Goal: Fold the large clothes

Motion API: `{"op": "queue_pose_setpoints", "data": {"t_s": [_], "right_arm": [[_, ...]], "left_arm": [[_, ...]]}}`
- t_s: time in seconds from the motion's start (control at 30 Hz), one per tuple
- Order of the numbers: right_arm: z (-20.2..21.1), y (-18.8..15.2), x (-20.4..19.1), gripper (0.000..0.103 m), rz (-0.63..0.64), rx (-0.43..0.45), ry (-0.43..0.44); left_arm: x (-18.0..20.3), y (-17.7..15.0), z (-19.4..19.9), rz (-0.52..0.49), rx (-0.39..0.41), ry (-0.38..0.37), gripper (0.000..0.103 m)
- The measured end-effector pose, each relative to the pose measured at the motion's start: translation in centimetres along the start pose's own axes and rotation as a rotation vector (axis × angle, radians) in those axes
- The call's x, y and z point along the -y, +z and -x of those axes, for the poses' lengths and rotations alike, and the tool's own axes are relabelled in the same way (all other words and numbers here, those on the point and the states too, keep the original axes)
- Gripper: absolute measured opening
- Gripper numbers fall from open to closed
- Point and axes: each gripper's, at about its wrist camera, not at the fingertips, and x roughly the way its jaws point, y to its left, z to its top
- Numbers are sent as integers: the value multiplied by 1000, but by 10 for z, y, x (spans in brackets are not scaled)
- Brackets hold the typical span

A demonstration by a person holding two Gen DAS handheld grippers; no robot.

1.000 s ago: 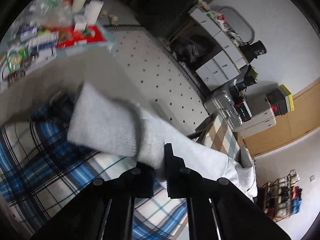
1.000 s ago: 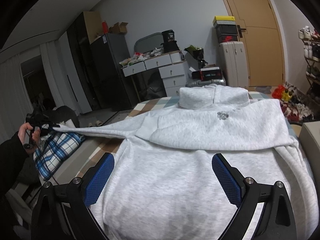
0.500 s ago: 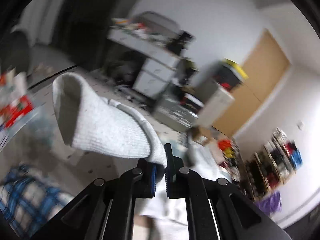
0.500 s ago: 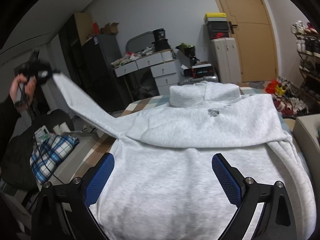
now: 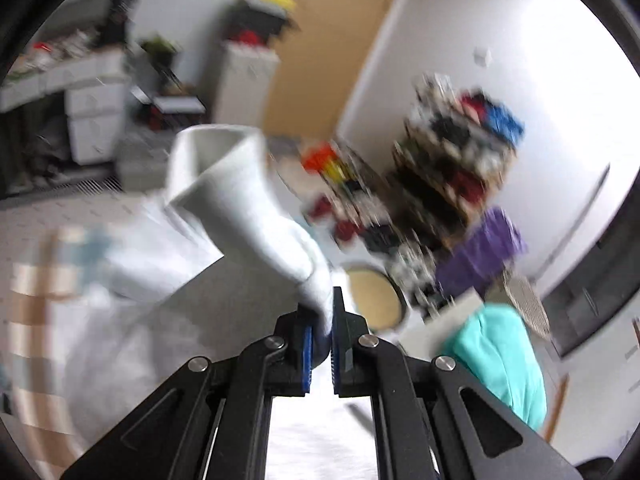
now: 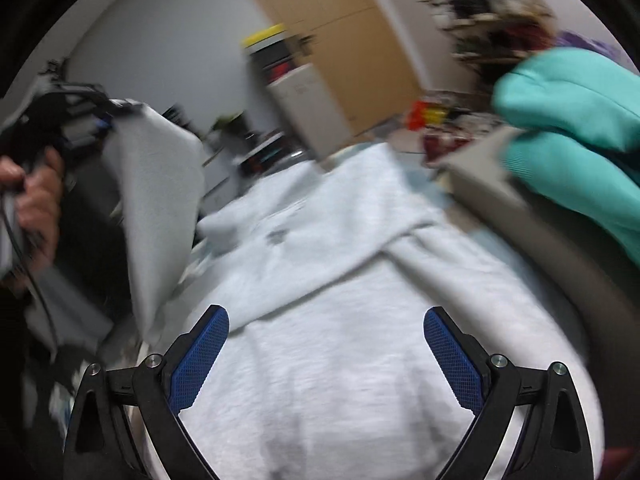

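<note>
A light grey hoodie (image 6: 344,320) lies spread on the bed, hood folded down toward the far end. My left gripper (image 5: 319,328) is shut on the cuff end of its left sleeve (image 5: 240,208) and holds it raised in the air. The right wrist view shows that sleeve (image 6: 160,208) hanging from the left gripper (image 6: 80,112) at upper left, above the hoodie's side. My right gripper (image 6: 326,356) is open and empty, low over the hoodie's lower body. Both views are motion-blurred.
A teal garment (image 6: 576,128) lies on a grey box at the right of the bed; it also shows in the left wrist view (image 5: 500,356). A shoe rack (image 5: 452,168), a purple bag (image 5: 480,256), a wooden door (image 6: 340,40) and white drawers (image 5: 92,116) stand around.
My left gripper has lifted the sleeve up and swung it to the right, over the hoodie. My right gripper has moved closer and tilted, staying open.
</note>
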Motion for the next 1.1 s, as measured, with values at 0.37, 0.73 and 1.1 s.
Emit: {"op": "queue_pose_setpoints", "data": {"t_s": [0.37,0.73,1.1], "right_arm": [[12,13,42,99,-130,44,-78],[8,8,35,99,-132,6,-31],[-1,4,11,99,-48,-14,-21]], "left_arm": [[29,-82,-157,59,-314,-66,3],[-1,-53,-71,32,-395,-227,83],[-103,-117,-69,45,-371,319,83]]}}
